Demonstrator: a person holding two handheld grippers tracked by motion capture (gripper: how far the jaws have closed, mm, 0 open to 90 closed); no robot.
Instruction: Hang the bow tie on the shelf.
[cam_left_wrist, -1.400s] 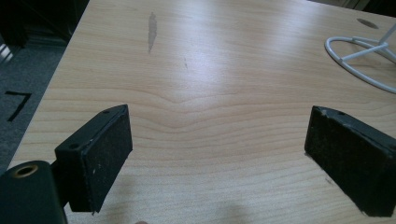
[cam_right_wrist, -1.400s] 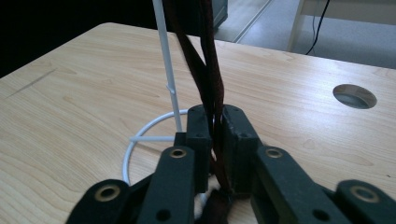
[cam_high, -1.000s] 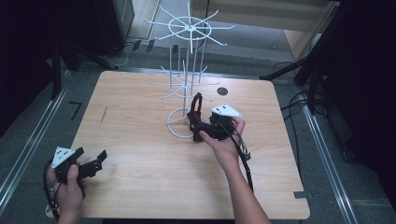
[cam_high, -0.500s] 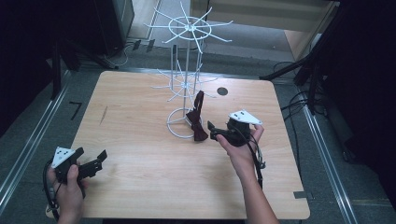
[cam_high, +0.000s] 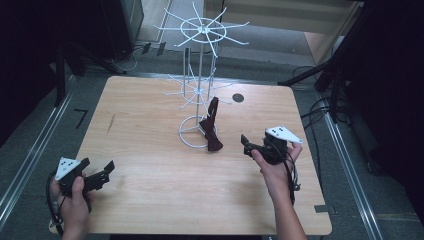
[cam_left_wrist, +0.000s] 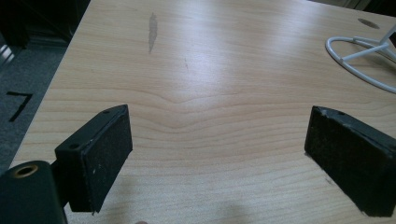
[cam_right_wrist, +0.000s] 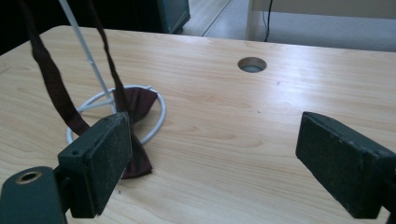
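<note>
While the dark red bow tie is hanging near frame centre from the white wire rack, its long axis upright, the right gripper is hovering just right of it, jaws spread and empty; the left gripper, lower left above the worktop, is also gaping wide, farther off.

Likely lab: floor rails, cables, dark surroundings.

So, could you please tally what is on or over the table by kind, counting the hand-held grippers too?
White wire rack: 1
Dark red bow tie: 1
Hand-held grippers, left hand-held gripper and right hand-held gripper: 2
Total: 4
</note>
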